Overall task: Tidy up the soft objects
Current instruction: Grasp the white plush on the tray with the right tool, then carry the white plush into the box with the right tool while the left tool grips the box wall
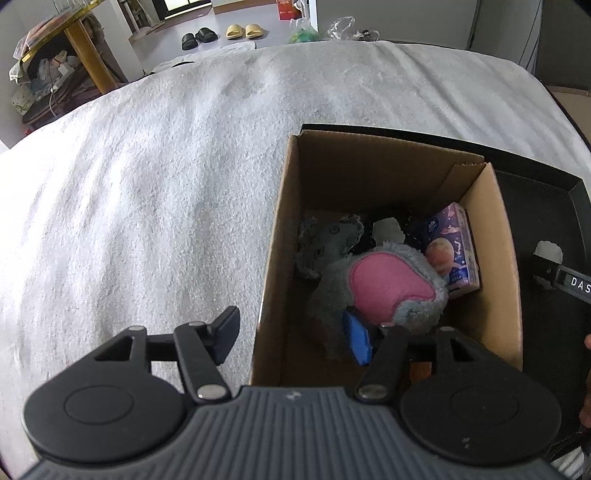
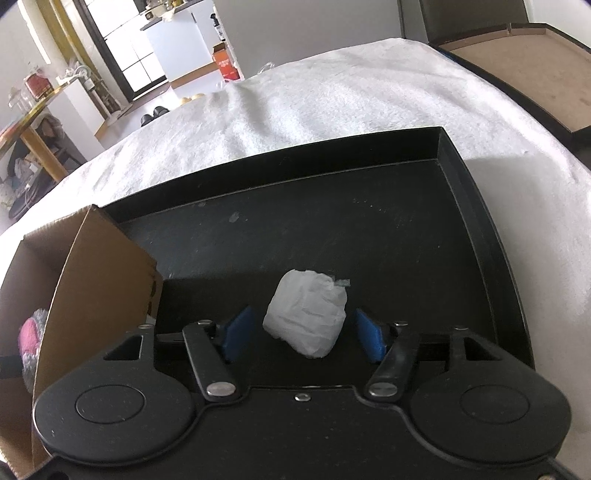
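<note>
The landmark taken was the cardboard box point(image 1: 369, 177), standing open-topped on the left end of a black tray point(image 2: 369, 229), which sat on a white fleece cover point(image 1: 147, 166).

Left gripper point(image 1: 291, 338): it straddled the box's near-left wall. One finger hung outside the box over the fleece, the other, with its blue pad point(image 1: 356, 341), sat inside, against the fur of a grey plush point(image 1: 384, 288). The jaws stood spread, with nothing pinched between them (only the box wall lay in the gap).

Box contents, from the near end back: the grey plush with a pink patch, uppermost and nearest; a grey knitted item point(image 1: 328, 240) behind it on the left; a purple tissue pack point(image 1: 452, 251) standing against the right wall; a small white scrap point(image 1: 386, 229) and dark items at the back, too shadowed to identify.

Right gripper point(image 2: 303, 334): it was positioned right of the box, over the tray floor. A crumpled white wad point(image 2: 308, 314) lay on the tray between the two blue pads point(image 2: 238, 332). The jaws stood apart, with a visible gap on the left side of the wad; on the right side the pad sat very close, and contact could not be determined. The wad was not clamped.

The rest of the tray floor beyond the wad carried only pale smudges.

Beyond the box, off the far edge of the fleece: two pairs of slippers point(image 1: 221, 33) on the floor, one black and one yellow, and a yellow-legged table point(image 1: 81, 44) to the left.
</note>
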A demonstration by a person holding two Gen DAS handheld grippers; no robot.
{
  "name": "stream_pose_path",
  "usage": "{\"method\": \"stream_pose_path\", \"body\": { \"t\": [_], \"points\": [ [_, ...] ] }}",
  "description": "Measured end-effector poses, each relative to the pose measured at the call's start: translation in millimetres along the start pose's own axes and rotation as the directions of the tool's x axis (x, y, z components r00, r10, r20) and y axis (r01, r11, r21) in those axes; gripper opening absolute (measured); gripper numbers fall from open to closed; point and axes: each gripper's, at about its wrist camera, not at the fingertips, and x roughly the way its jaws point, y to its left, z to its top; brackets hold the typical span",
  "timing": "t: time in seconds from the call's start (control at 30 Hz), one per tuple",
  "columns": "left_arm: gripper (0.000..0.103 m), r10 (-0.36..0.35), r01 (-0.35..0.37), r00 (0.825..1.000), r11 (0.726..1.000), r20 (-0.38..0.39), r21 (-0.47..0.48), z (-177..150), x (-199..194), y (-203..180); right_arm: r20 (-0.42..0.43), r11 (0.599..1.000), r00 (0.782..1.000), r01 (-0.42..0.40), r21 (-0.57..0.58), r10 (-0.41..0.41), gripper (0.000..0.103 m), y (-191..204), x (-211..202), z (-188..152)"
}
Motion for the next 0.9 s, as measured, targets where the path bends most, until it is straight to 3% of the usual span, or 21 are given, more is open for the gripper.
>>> {"method": "stream_pose_path", "body": {
  "t": [0.07,0.13,0.43,0.9],
  "points": [
    [0.062,0.002,-0.002,1.0,1.0,0.001,-0.002,-0.1,0.2,0.0,0.004,1.0,1.0,0.0,-0.002,0.0,0.061,-0.1,0.5,-1.1],
    [0.062,0.002,-0.002,1.0,1.0,0.001,-0.006,-0.4,0.7,1.1,0.002,1.0,1.0,0.005,-0.017,-0.005,0.047,1.2,0.6,-1.1],
    [0.062,-0.019,0.02,1.0,1.0,0.004,-0.017,-5.1,-3.8,6.4,-0.039,1.0,0.999,-0.01,-0.008,0.01,0.046,4.2,-10.3,-5.9],
    [0.062,-0.084,0.085,0.996,0.995,0.016,-0.049,-19.0,-15.3,21.7,-0.026,0.998,0.999,-0.032,-0.063,0.03,0.046,40.4,-57.9,-1.5]
  ]
}}
